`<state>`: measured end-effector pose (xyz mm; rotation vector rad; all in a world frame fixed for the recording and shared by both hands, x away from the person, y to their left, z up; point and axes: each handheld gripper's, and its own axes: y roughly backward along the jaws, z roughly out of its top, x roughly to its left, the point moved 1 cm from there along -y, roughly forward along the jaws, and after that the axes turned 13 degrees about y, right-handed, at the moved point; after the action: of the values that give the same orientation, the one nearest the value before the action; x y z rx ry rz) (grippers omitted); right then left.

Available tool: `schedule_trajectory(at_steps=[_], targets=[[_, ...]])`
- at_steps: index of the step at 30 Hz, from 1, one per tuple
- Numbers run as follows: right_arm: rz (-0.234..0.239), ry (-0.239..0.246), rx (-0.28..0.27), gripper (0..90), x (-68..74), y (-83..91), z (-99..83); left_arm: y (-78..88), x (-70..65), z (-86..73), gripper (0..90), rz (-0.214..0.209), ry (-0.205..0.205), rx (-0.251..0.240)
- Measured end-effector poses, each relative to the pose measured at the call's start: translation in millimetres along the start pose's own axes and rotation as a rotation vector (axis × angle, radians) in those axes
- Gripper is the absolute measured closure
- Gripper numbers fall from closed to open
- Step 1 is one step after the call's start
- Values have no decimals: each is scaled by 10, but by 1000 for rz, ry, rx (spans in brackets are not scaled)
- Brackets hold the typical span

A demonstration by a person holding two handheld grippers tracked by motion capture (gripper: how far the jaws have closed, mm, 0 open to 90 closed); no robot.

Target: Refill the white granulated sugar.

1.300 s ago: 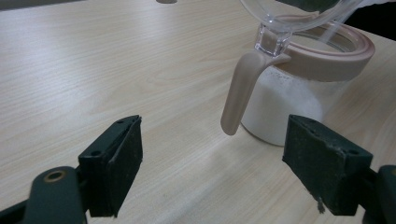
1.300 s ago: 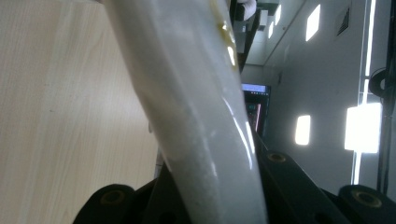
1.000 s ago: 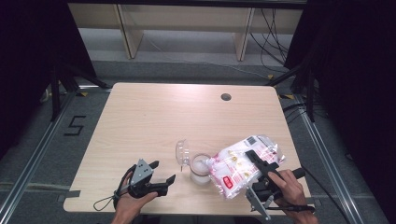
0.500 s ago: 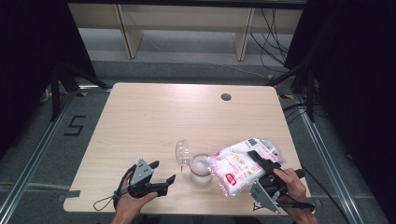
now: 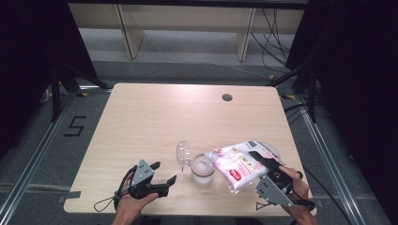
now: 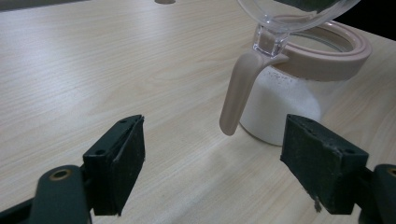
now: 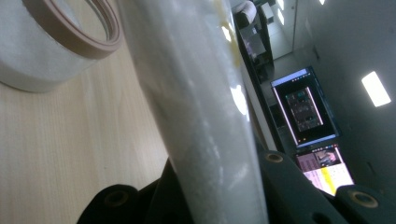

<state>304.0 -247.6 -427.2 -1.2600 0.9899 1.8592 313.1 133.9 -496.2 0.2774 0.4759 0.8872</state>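
Observation:
A glass jar with a pink rim holds white granules and stands near the table's front edge. Its clear lid is swung open to the left. Just right of it, a white bag with red print lies tilted, its left end at the jar's mouth. My right gripper is shut on the bag's right part, and the bag runs up between its jaws beside the jar rim. My left gripper rests on the table left of the jar, open, facing the jar and its pink lid tab.
The light wooden table has a round cable hole at its far right. A shelf unit stands beyond the far edge. Black curtains and cables flank both sides.
My right hand has shifted slightly toward the near edge with the bag still in its jaws. The left gripper and the jar have not moved.

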Motion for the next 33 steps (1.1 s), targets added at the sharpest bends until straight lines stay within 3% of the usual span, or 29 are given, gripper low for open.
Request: schedule_trajectory(at_steps=[1,2,3,5,7,8,12,16,17,20,22,27,31,33], targets=[[2,14,-11,835,-22,-8,-7,1,0,1,211,0,-2,0],[5,-24,-16,836,-10,-11,-15,1,0,0,210,1,0,0],[10,-27,-21,837,-19,-18,-21,1,-1,0,210,1,3,-1],[34,-104,-20,838,3,-15,-34,-1,-1,0,210,1,5,-5],[38,-113,-38,839,-21,-33,-67,1,-2,-2,208,3,16,-3],[42,-166,-39,840,-7,-32,-83,4,-2,0,207,6,15,-2],[36,-225,-65,847,-24,-48,-147,2,-3,-2,206,3,15,-4],[33,-416,-122,856,-23,-64,-237,2,3,2,206,3,1,-3],[39,-462,-133,860,-19,-65,-252,-1,-2,-3,206,3,16,-4],[36,-565,-183,873,-35,-79,-318,1,-3,-3,206,4,15,-4],[28,-586,-194,879,-43,-92,-359,1,-7,-4,206,4,15,-2],[40,-739,-221,883,-2,-133,-448,1,-1,-5,207,4,15,-2],[10,-826,-243,883,1,-162,-537,5,4,-2,207,5,8,-2],[25,-854,-246,883,6,-169,-583,7,-2,-5,207,4,14,-1]])
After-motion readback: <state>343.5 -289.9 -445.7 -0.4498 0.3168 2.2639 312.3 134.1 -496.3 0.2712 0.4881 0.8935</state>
